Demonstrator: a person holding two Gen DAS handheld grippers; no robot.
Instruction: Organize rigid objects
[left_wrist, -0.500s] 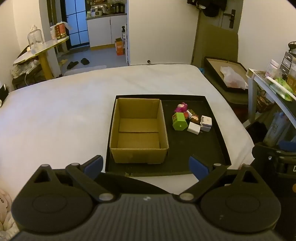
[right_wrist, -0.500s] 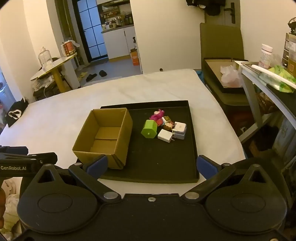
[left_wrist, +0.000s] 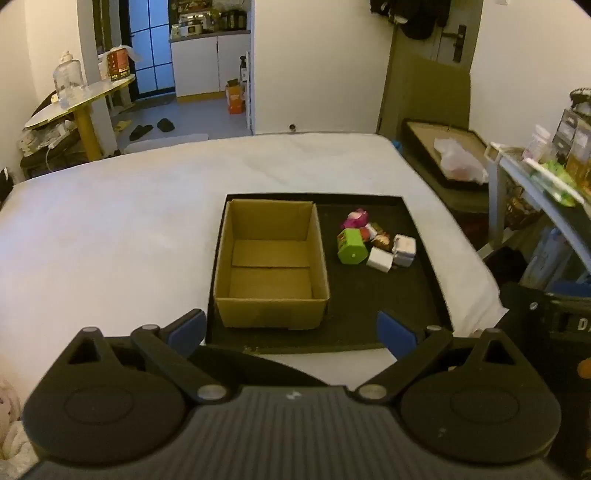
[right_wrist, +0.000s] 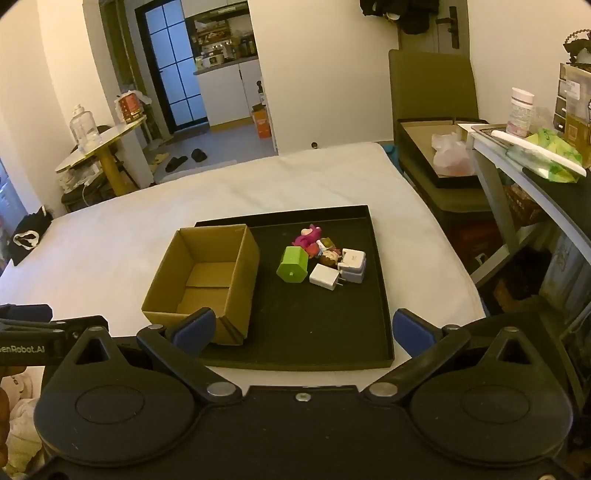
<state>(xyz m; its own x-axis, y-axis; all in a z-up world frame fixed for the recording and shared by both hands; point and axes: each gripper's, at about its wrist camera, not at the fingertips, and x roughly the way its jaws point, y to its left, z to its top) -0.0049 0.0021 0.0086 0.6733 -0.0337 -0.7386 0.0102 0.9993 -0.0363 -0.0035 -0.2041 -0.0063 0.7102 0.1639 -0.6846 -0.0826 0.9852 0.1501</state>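
Both claws tilt downward over the bed, released and empty: left claw (left_wrist: 291, 329), right claw (right_wrist: 303, 329). Cardboard box (right_wrist: 207, 280) sits at the black tray's (right_wrist: 332, 332) nine o'clock; toy cluster (right_wrist: 325, 260) at two o'clock.

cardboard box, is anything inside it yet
No, the cardboard box shows only its bare bottom flaps, and the small objects all lie beside it on the black tray.
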